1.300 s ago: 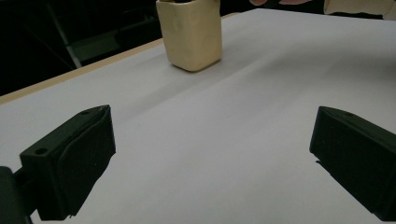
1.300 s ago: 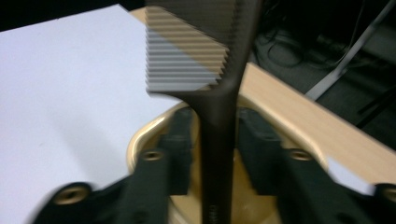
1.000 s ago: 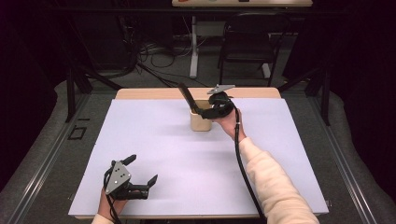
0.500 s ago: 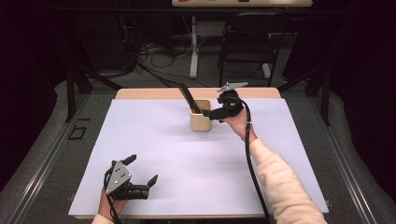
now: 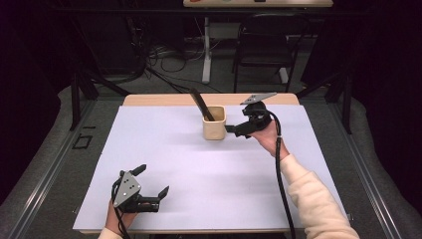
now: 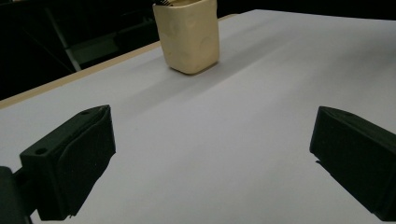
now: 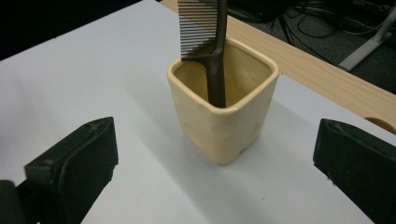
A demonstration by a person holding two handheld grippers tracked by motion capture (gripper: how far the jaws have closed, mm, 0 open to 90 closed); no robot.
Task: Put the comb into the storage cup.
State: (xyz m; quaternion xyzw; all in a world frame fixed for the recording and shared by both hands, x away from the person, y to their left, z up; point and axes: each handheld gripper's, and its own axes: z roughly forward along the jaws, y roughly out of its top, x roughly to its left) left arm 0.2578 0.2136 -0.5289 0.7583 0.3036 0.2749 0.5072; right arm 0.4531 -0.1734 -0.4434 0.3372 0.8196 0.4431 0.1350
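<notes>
A cream square cup [image 5: 214, 122] stands at the far middle of the white table [image 5: 149, 144]. A dark comb [image 5: 200, 103] leans in it, teeth upward. My right gripper [image 5: 237, 127] hovers just right of the cup and points at it. Its jaws have just been opening and now stand wide with nothing between them. In the right gripper view the cup [image 7: 224, 126] and comb [image 7: 205, 32] sit just beyond the black pads [image 7: 79, 163]. My left gripper [image 5: 153, 179] rests open near the front left edge, and the cup [image 6: 189, 37] is far ahead of it.
A wooden strip [image 5: 164, 99] runs along the table's far edge. Beyond it are a dark chair [image 5: 263, 45], a white stand leg [image 5: 206, 55] and floor cables. A black cable [image 5: 281, 179] trails along the right forearm.
The right gripper has drawn back to the right, away from the cup, and its jaws have opened. The comb stays leaning in the cup. The left gripper has not moved.
</notes>
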